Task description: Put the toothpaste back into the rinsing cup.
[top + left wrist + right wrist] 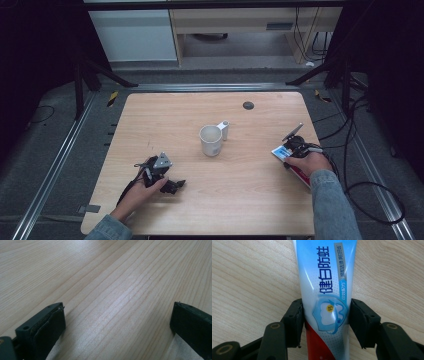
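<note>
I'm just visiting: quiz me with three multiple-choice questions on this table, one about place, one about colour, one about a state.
1. Where does the mug stand?
A. mid-table
B. left edge
C. on the floor

2. The toothpaste tube is mainly:
A. green
B. blue and white
C. black

3. The left gripper is:
A. shut on a spoon
B. shut on the mug
C. open, with nothing in it

Answers: 1 A, the high view shows it near the table's centre. 2 B, its blue and white print sits between the right gripper's fingers. 3 C, bare wood lies between its fingers.
</note>
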A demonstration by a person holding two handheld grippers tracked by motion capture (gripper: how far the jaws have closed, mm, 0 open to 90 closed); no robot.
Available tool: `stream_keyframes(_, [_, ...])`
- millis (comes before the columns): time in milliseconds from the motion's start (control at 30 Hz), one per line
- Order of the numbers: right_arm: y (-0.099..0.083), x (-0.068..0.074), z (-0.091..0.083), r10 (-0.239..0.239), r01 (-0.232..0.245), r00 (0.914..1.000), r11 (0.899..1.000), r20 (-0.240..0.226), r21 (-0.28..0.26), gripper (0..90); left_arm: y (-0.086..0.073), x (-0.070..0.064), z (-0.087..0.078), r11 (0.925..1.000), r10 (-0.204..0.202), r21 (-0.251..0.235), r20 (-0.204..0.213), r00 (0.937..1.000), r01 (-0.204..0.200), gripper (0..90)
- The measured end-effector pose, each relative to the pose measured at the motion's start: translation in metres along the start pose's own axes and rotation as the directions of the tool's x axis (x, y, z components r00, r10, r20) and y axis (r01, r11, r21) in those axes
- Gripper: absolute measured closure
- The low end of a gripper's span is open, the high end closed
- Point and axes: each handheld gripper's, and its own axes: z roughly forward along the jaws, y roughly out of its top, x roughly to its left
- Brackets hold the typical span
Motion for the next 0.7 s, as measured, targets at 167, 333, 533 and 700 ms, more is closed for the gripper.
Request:
stream_keyframes(167, [-0.001,-0.001,-0.001,-0.018,0.018,0.9998,1.000,0.002,-0.006,53.1,0.000,0.000,0.000,1.0000,-0.002,0.000,0.000,1.0000,0.002,0.0])
stream_keyframes(333, [-0.002,-0.004,-0.007,0.000,0.000,1.0000,1.000,-0.010,-0.021,66.7,0.000,0.000,0.000,1.0000,0.000,0.000,0.000,1.0000,0.000,0.0])
stream_keyframes(533, [-0.006,-0.007,-0.013,0.020,-0.021,0.9997,0.999,-0.016,-0.045,72.0,0.000,0.000,0.000,1.0000,0.000,0.000,0.000,1.0000,0.000,0.0])
stream_keyframes(700, [-0.007,-0.009,-0.023,0.026,-0.027,0.9995,0.997,-0.019,-0.066,73.0,0.000,0.000,0.000,1.0000,0.000,0.000,0.000,1.0000,0.000,0.0])
